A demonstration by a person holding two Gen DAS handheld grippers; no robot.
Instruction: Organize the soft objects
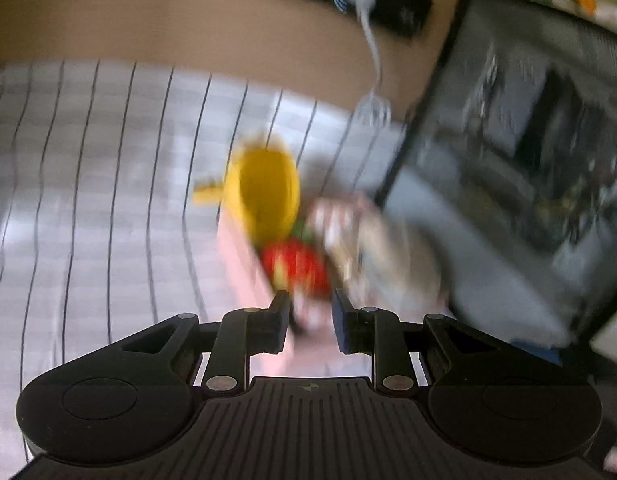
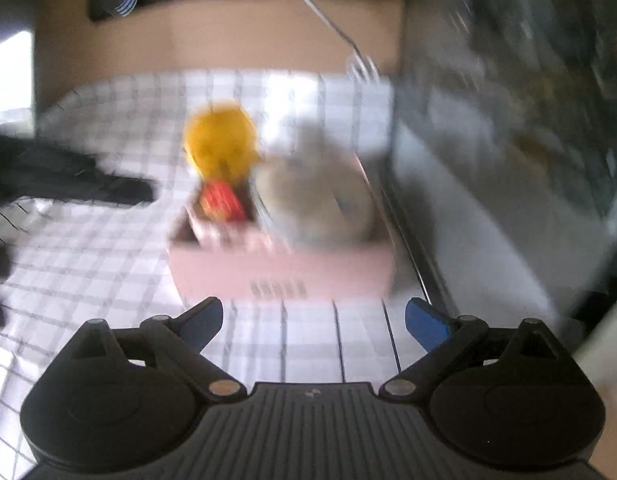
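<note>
On the checked cloth we see the pink box holding grey, yellow and red soft toys, our right gripper spread empty before it, our left gripper narrowed, contents unclear.

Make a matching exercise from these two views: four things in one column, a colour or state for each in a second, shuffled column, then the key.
Things:
1. pink box
2. round plush toy
3. right gripper
4. strawberry-like toy

Colour or state:
A. red
B. jaws wide apart, nothing between them
C. yellow
D. holds several soft toys, stands on the checked cloth

Pairs: 1-D, 2-C, 3-B, 4-A
</note>
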